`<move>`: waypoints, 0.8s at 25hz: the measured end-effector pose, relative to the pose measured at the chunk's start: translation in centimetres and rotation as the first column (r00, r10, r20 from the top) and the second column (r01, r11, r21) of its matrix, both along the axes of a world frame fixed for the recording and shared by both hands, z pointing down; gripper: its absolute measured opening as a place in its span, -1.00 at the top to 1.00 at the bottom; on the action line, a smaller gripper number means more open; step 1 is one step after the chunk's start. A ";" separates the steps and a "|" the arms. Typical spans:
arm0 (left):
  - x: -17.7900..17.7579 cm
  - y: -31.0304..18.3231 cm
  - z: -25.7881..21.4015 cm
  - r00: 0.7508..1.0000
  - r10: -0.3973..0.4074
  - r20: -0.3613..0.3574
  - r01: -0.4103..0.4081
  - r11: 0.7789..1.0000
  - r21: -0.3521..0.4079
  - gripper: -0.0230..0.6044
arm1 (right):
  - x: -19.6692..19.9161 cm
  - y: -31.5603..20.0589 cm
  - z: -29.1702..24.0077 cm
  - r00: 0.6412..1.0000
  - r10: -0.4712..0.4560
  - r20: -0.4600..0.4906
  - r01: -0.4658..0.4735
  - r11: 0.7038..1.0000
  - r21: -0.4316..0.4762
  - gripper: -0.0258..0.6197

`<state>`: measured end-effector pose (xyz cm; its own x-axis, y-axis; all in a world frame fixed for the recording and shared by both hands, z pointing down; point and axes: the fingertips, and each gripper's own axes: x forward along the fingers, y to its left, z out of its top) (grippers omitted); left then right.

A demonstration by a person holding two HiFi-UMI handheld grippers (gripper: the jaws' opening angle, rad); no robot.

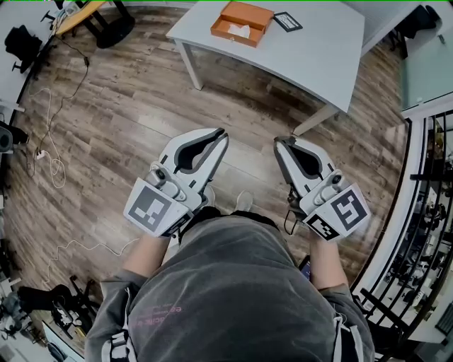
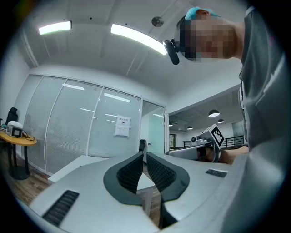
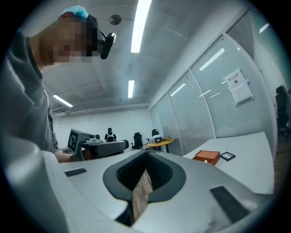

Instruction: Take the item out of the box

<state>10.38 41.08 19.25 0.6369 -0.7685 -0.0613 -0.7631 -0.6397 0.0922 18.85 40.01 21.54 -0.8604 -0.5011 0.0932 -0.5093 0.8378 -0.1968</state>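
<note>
Orange box (image 1: 242,22) sits open near the left edge of the grey worktop (image 1: 311,63), with a white item (image 1: 239,30) lying inside it and a black-framed card (image 1: 287,22) just beside it. The left gripper (image 1: 221,134) and right gripper (image 1: 280,142) hang over the wooden floor (image 1: 127,120), well short of the worktop. Each has its jaws closed together with nothing between them.

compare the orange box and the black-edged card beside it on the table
The orange box is larger, with raised walls, open, with a pale item inside; the card is smaller and flat. The box is orange; the card has a dark rim round a light face. Both lie side by side on the pale table.
</note>
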 end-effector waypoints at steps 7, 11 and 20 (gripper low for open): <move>2.8 0.3 0.4 1.000 -0.023 0.003 0.023 1.000 0.000 0.80 | 3.0 0.0 0.5 1.000 -0.011 0.007 0.011 1.000 -0.009 0.92; 4.4 0.6 0.3 1.000 -0.024 0.010 0.024 1.000 -0.001 0.80 | 4.4 0.0 0.4 1.000 -0.015 0.016 0.015 1.000 -0.012 0.92; 5.3 0.6 0.7 0.999 -0.036 0.022 0.036 0.999 -0.006 0.80 | 5.4 0.0 0.9 0.999 -0.027 0.030 0.027 0.999 -0.017 0.92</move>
